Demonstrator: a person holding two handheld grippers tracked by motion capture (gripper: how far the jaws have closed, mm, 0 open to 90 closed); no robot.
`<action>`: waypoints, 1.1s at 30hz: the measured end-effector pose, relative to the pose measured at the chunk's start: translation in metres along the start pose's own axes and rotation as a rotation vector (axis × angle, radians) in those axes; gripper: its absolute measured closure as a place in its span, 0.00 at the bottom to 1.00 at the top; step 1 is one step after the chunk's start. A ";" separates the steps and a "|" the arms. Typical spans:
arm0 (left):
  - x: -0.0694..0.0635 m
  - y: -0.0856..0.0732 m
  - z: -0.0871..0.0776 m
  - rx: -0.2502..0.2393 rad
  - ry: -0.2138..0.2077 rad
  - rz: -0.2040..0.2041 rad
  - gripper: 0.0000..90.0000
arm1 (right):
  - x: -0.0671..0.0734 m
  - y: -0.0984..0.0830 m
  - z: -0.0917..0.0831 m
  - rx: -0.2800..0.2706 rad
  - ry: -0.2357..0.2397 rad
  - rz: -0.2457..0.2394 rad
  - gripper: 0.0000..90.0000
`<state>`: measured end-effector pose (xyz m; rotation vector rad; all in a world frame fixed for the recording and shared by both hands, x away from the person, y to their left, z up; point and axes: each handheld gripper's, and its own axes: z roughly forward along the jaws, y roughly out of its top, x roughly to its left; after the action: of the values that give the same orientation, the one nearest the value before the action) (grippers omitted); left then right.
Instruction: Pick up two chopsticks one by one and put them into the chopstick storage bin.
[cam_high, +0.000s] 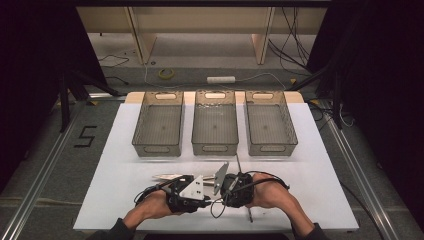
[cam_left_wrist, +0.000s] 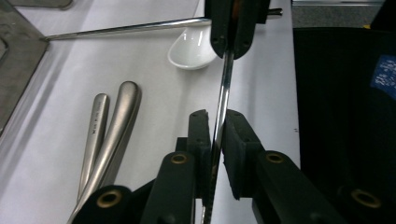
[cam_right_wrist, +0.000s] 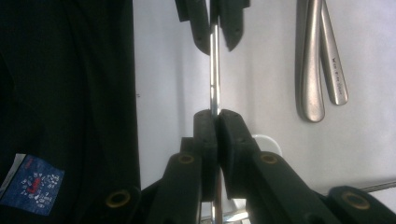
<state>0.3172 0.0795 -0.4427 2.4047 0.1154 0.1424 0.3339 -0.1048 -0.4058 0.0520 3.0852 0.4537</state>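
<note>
Rod (cam_left_wrist: 223, 88), thin and shiny, was held off the white tabletop (cam_high: 125, 130) near its front edge, spanning both claws. Three grey bins (cam_high: 215, 127) sat in a row at the back. Left claw (cam_left_wrist: 215, 122) was clamped on one end of the rod, right claw (cam_right_wrist: 216, 122) pinched tight on the other, facing each other. Two metal handles (cam_left_wrist: 109, 135) lay side by side, touching. White spoon (cam_left_wrist: 191, 51) rested beyond. Second rod (cam_left_wrist: 126, 29) lay flat by a bin.

Black left gripper (cam_high: 207, 194) and right gripper (cam_high: 220, 192), brass-ringed screw holes on jaws, grey three-cornered plates on top, black looping cables; dark sleeves at 6 o'clock.
</note>
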 end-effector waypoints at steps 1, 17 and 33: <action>-0.001 0.000 0.000 -0.002 -0.012 0.005 0.94 | 0.000 0.000 0.000 0.004 0.002 0.010 0.93; 0.016 -0.008 -0.012 -0.031 0.158 -0.138 0.95 | -0.018 -0.025 -0.035 -0.283 -0.175 0.315 0.37; 0.031 -0.017 -0.036 -0.133 0.311 -0.338 0.95 | -0.012 -0.059 -0.023 -0.463 -0.335 0.561 0.33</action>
<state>0.3422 0.1195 -0.4258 2.1788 0.6312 0.3528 0.3434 -0.1685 -0.4010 0.8876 2.5242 1.0344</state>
